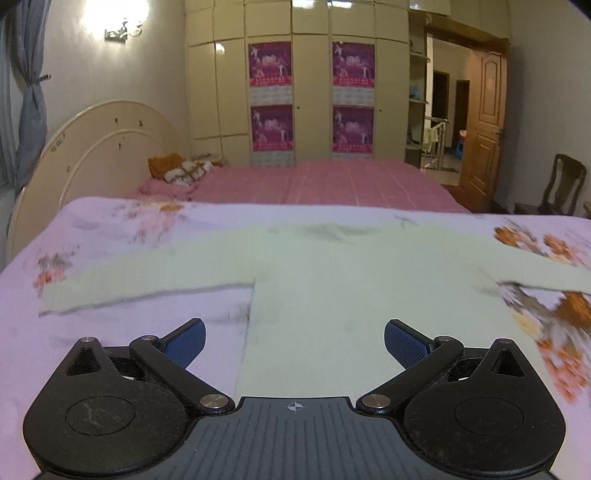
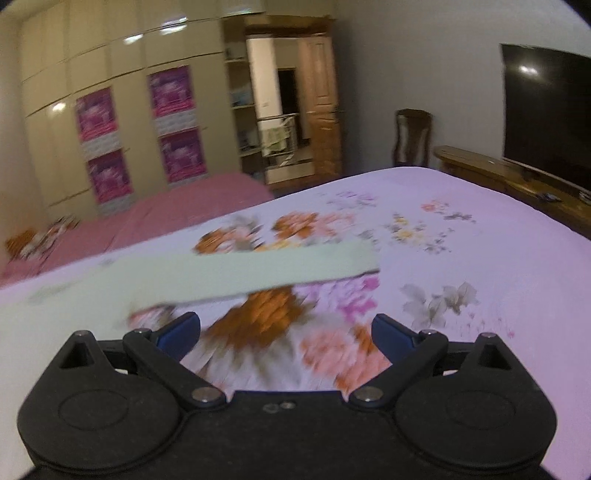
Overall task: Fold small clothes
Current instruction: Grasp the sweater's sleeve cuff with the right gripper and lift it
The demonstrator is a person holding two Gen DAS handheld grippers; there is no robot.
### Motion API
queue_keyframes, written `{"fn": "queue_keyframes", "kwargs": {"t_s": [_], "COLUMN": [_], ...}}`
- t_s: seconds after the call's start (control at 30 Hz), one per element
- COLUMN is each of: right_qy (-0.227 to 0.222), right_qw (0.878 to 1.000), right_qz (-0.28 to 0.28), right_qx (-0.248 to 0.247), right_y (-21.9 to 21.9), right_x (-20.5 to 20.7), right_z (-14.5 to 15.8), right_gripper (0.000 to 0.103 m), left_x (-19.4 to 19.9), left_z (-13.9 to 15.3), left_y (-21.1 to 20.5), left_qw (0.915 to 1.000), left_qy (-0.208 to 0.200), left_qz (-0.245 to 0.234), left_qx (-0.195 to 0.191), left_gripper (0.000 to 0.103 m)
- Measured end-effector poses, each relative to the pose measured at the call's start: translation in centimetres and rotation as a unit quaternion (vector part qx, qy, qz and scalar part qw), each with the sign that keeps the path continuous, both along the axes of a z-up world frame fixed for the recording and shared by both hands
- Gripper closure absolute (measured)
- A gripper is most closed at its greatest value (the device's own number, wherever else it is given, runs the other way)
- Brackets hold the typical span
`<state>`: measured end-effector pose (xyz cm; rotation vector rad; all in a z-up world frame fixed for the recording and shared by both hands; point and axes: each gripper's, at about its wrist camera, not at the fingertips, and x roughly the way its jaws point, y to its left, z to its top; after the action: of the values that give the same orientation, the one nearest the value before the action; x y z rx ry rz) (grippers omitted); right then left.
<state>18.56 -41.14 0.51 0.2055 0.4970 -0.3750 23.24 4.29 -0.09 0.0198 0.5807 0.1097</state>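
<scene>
Pale green top point(image 1: 332, 280) flat on floral bedsheet point(image 2: 461, 221), unfolded — both jaws spread, empty (frames blurred). Next, likely: pinch sleeve point(image 2: 258, 269) ahead of right jaws, fold inward.

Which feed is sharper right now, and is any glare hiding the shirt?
Left wrist view: mostly sharp, pale green shirt readable, wall lamp blown out but off the cloth. Right wrist view: heavy motion blur smears the floral sheet and sleeve; only the right claw stays crisp.

A pale green long-sleeved top point(image 1: 332, 295) lies flat, sleeves spread, on the lilac floral bedspread point(image 2: 461, 240).
</scene>
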Motion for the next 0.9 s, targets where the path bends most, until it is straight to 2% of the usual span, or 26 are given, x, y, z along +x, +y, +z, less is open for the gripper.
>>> {"fn": "queue_keyframes", "kwargs": {"t_s": [0.2,0.3,0.33,0.37,0.4,0.47,0.63,0.8,0.9], "right_qy": [-0.01,-0.008,-0.006,0.0,0.005,-0.001,-0.021,-0.04,-0.049], "right_qw": [0.999,0.997,0.996,0.995,0.994,0.991,0.981,0.969,0.963], "right_qz": [-0.05,-0.069,-0.076,-0.081,-0.088,-0.103,-0.116,-0.117,-0.129], "right_qx": [0.011,0.03,0.037,0.05,0.065,0.087,0.153,0.215,0.233], "right_y": [-4.2,-6.3,-6.9,-7.6,-8.4,-9.5,-12.2,-13.9,-14.6], "right_x": [4.9,6.9,7.4,7.9,8.4,8.9,9.6,11.1,11.6], "right_z": [-1.9,-3.3,-3.7,-4.2,-4.8,-5.7,-7.6,-9.1,-9.8], "right_gripper": [0.008,0.014,0.029,0.058,0.064,0.058,0.056,0.058,0.063], "left_x": [6.0,8.4,9.1,9.6,10.2,11.1,12.0,12.6,12.8], "left_z": [-2.2,-3.7,-4.3,-4.7,-5.2,-6.0,-7.5,-8.6,-8.9], "left_y": [0.7,1.0,1.1,1.3,1.4,1.8,2.5,2.8,3.1], "left_qw": [0.9997,0.9995,0.9993,0.9991,0.999,0.9988,0.9984,0.998,0.9978], "left_qy": [0.005,0.013,0.017,0.022,0.025,0.028,0.035,0.047,0.051], "left_qz": [0.018,0.025,0.029,0.032,0.034,0.039,0.042,0.04,0.04], "left_qx": [0.013,0.015,0.016,0.017,0.016,0.013,0.008,0.007,0.009], "left_gripper": [0.0,0.0,0.0,0.0,0.0,0.0,0.0,0.0,0.0]}}
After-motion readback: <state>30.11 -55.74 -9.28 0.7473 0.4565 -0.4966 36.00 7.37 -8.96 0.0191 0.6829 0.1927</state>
